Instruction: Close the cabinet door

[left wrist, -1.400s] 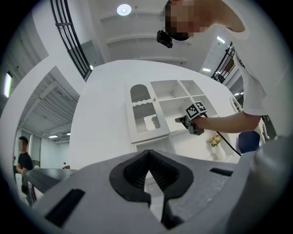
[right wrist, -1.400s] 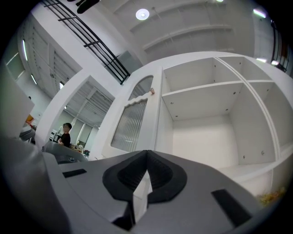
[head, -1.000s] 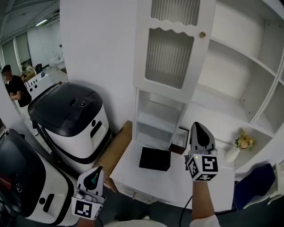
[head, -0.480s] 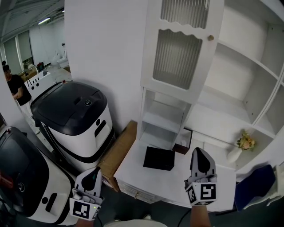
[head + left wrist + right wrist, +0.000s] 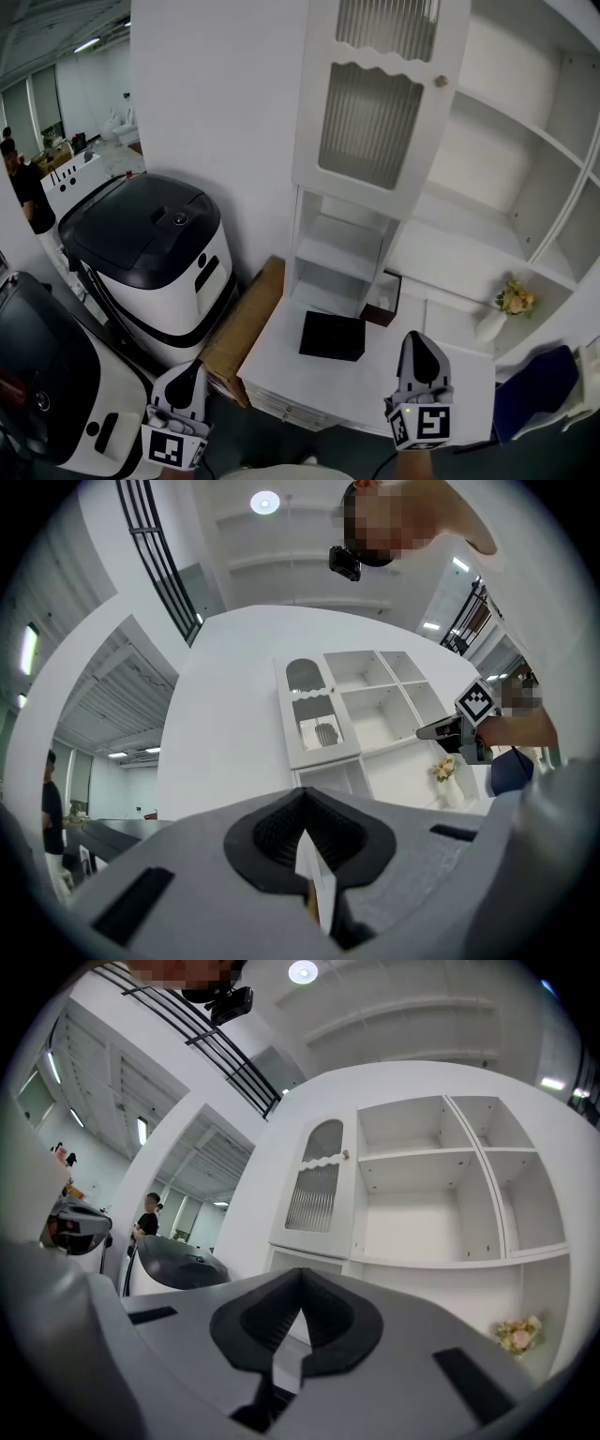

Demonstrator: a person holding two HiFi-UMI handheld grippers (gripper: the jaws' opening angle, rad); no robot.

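White cabinet door (image 5: 375, 122) with ribbed glass, scalloped trim; round brass knob (image 5: 441, 82).

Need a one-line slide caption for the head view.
Left tool and right tool held low and shut, clear of the ribbed-glass cabinet door above a black box.

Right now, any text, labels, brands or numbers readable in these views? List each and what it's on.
No readable text in any view.
Cubes on the left tongs and right tongs: black-and-white square patterns only, no letters or digits.
Black-lidded machine: small marks on the lid and front, too small to read.
Black box on the counter: no print visible.
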